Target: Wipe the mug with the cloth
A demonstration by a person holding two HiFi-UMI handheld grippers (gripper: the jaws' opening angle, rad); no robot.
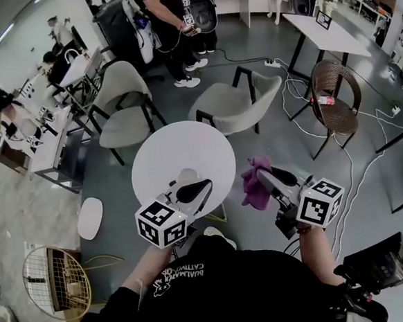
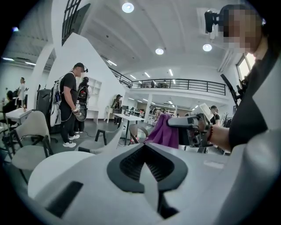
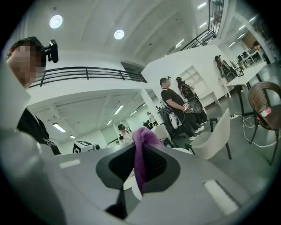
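In the head view my left gripper (image 1: 190, 189) hovers over the near edge of the round white table (image 1: 186, 147), shut on a white mug (image 1: 187, 177), which is hard to pick out against the tabletop. In the left gripper view only a thin white strip of the mug (image 2: 149, 176) shows between the closed black pads (image 2: 131, 165). My right gripper (image 1: 262, 176) is just to the right of the table, shut on a purple cloth (image 1: 254, 187) that hangs from its tips. The cloth (image 3: 142, 151) is pinched between the pads in the right gripper view. The cloth (image 2: 163, 131) is a short way from the mug.
Two pale chairs (image 1: 235, 104) (image 1: 124, 107) stand behind the table. A wicker chair (image 1: 335, 97) and floor cables (image 1: 366, 130) are on the right. A white oval stool (image 1: 90, 218) and a wire basket (image 1: 58, 283) sit at lower left. A person (image 1: 170, 27) stands further back.
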